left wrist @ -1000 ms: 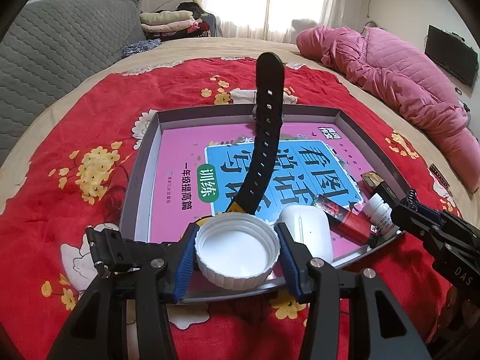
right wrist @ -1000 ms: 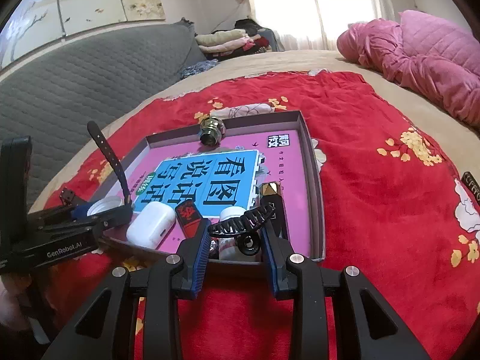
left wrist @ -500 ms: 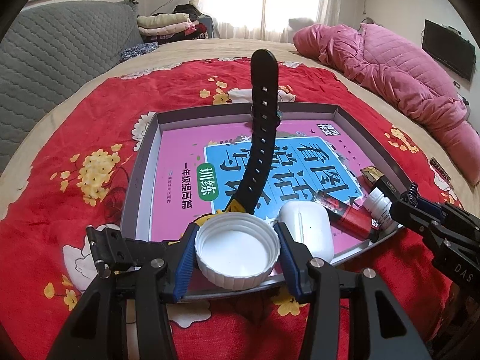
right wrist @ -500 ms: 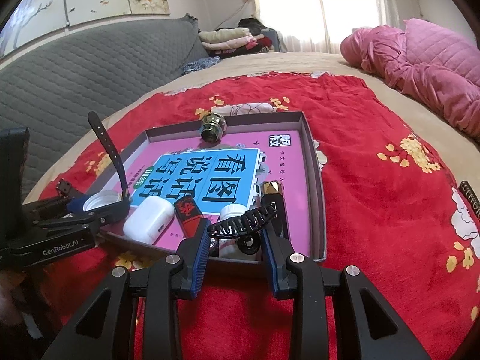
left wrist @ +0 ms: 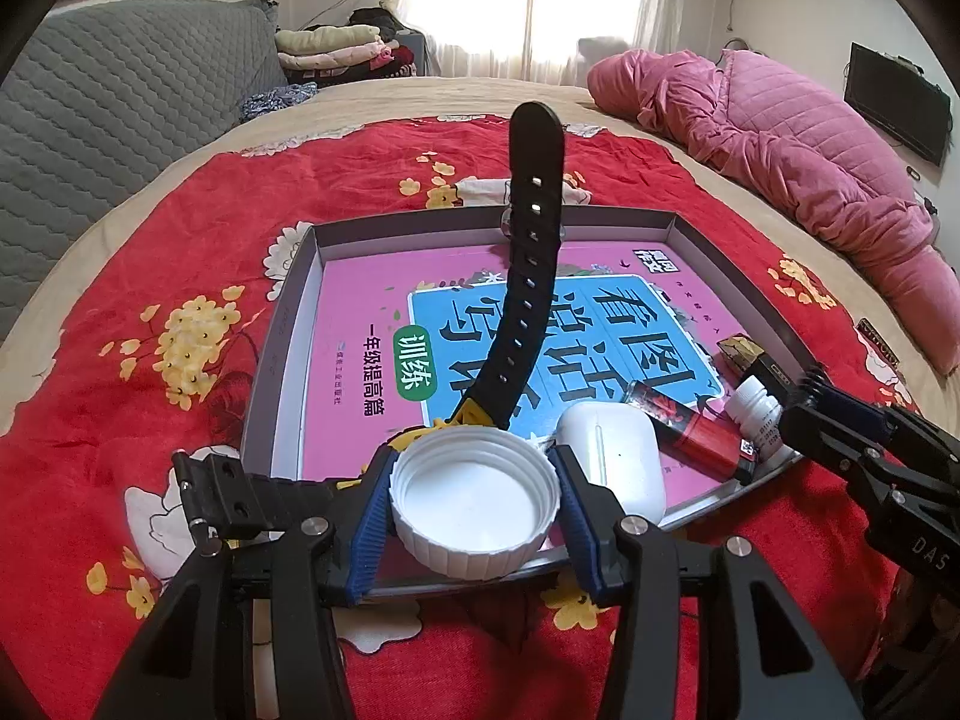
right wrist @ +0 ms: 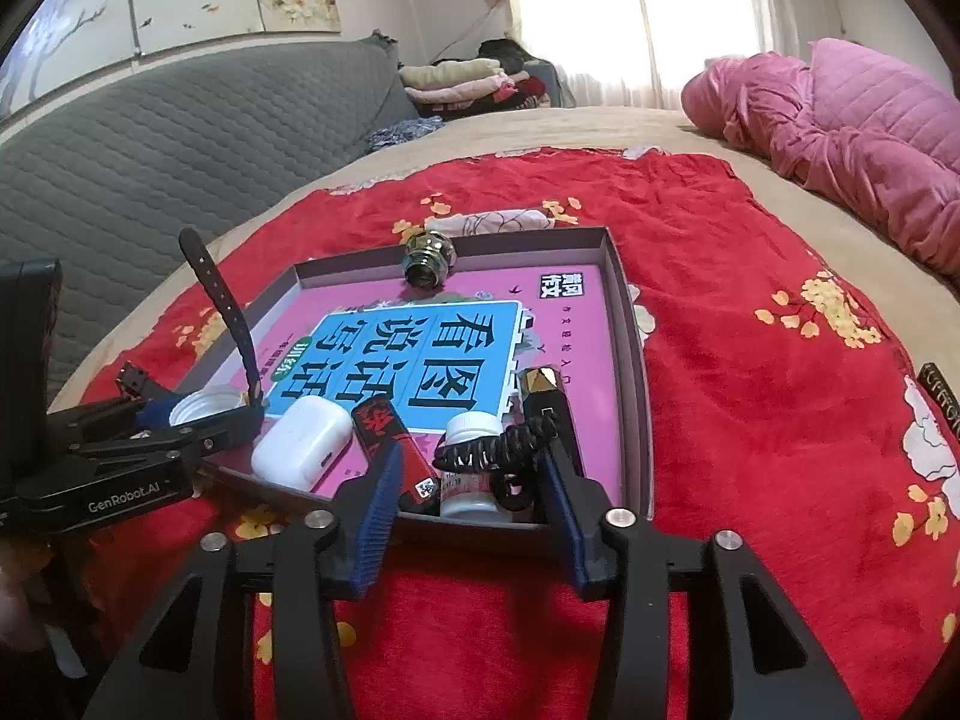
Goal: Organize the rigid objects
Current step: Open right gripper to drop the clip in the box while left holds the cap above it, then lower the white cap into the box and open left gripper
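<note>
My left gripper (left wrist: 473, 507) is shut on a white bottle cap (left wrist: 474, 501) at the near edge of the grey tray (left wrist: 288, 324). A black watch strap (left wrist: 528, 264) stands up just behind the cap. My right gripper (right wrist: 468, 492) is open around a black hair claw clip (right wrist: 501, 450), which touches only the right finger, over the tray's near right corner (right wrist: 636, 372). In the tray lie a pink and blue book (right wrist: 420, 354), a white earbud case (right wrist: 303, 441), a red tube (right wrist: 393, 444), a small white bottle (right wrist: 471, 462), a black and gold lighter (right wrist: 543, 396) and a metal fitting (right wrist: 427, 262).
The tray sits on a red flowered cloth (right wrist: 750, 360) on a bed. A pink quilted coat (left wrist: 780, 150) lies at the far right. A grey sofa back (right wrist: 180, 168) runs along the left. Folded clothes (left wrist: 336, 51) are stacked at the far end.
My right gripper's jaws have opened wider around the hair claw clip, which now touches only the right finger. My left gripper still holds the cap in about the same place.
</note>
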Motion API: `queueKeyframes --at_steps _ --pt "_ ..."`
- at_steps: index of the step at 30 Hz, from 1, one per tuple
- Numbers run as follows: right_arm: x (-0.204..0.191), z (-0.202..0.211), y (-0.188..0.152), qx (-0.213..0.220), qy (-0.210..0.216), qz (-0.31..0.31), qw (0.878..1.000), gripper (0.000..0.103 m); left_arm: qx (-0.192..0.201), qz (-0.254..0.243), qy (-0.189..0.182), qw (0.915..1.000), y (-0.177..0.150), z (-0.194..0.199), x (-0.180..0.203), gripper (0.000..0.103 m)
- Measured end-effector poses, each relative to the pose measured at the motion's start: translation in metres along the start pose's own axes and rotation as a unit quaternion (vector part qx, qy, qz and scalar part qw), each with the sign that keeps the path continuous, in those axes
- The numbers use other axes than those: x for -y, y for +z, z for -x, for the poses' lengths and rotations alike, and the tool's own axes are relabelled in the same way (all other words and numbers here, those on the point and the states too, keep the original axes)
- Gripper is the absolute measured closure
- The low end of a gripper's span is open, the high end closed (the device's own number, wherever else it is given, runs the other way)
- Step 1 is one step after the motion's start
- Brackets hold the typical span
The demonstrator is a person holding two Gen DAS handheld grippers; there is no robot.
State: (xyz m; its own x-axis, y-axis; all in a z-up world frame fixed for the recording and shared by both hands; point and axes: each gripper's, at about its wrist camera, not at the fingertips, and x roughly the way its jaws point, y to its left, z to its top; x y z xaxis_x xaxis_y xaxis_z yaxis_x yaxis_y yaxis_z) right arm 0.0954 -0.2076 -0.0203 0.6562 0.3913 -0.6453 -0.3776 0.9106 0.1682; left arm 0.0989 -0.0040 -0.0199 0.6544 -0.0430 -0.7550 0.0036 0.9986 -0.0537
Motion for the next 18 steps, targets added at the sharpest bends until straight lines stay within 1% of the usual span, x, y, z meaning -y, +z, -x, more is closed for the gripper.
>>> queueKeyframes --at_steps 13,18 --pt "0.0096 0.0071 0.0021 0.018 -0.014 -0.013 1.0 0.048 0.001 -0.007 0.005 1.0 -0.0001 0.0 0.0036 0.052" --pt "0.0098 0.0068 0.002 0.018 -0.016 -0.015 1.0 0.047 0.001 -0.009 0.001 1.0 0.0004 -0.0004 0.0052 0.049"
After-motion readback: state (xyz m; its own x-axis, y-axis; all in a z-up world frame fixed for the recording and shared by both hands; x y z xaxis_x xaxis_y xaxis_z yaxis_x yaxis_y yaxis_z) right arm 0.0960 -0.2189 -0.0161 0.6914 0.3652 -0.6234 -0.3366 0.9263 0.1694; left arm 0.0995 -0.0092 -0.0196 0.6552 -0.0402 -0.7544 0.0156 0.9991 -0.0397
